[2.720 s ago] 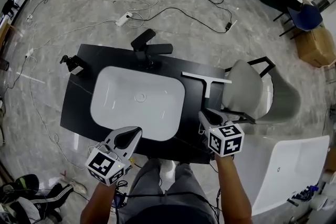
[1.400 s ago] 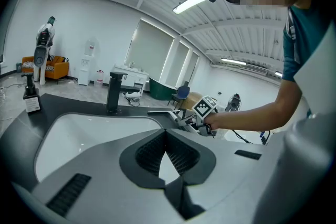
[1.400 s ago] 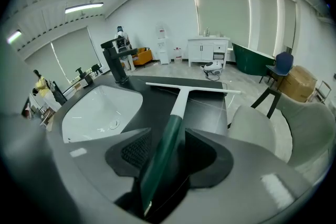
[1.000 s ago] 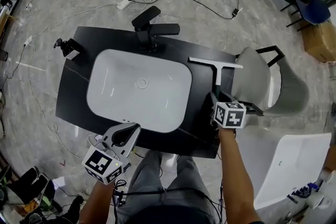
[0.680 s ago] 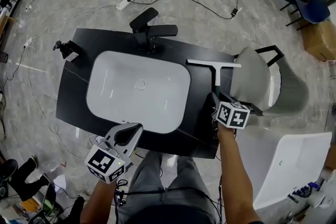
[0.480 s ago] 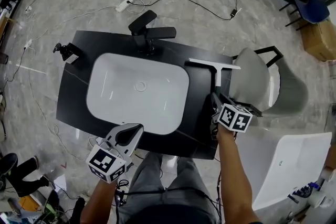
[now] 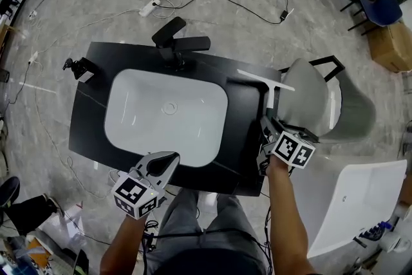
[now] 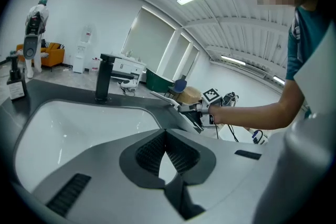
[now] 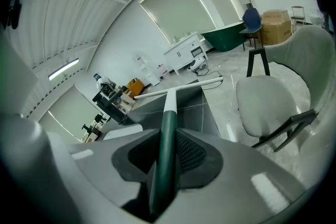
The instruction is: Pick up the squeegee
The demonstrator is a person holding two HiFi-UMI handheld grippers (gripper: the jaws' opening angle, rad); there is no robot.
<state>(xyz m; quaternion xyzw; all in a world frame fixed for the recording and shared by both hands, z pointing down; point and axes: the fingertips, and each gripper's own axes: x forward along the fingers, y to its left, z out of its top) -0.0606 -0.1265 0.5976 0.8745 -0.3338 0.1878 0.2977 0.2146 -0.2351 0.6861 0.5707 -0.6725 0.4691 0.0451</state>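
The squeegee has a white blade (image 7: 262,80) and a dark green handle (image 9: 166,136). Its blade (image 9: 178,86) hangs tilted over the right end of the black countertop (image 7: 241,138). My right gripper (image 7: 268,123) is shut on the handle; its jaws have just been closing and now press on it from both sides (image 9: 167,134). My left gripper (image 7: 170,158) hovers at the front edge of the counter, below the white sink basin (image 7: 165,114). Its pads meet at the tips with nothing between them (image 8: 166,132).
A black faucet (image 7: 177,46) stands behind the basin. A small black fixture (image 7: 78,67) sits at the counter's left corner. A grey chair (image 7: 309,103) stands close to the right of the counter, with a white tub (image 7: 341,203) below it. Cables (image 7: 212,6) lie across the floor beyond.
My right gripper has rolled and risen with the squeegee, so the blade now hangs tilted instead of lying flat on the counter. My left gripper has shifted slightly to the right.
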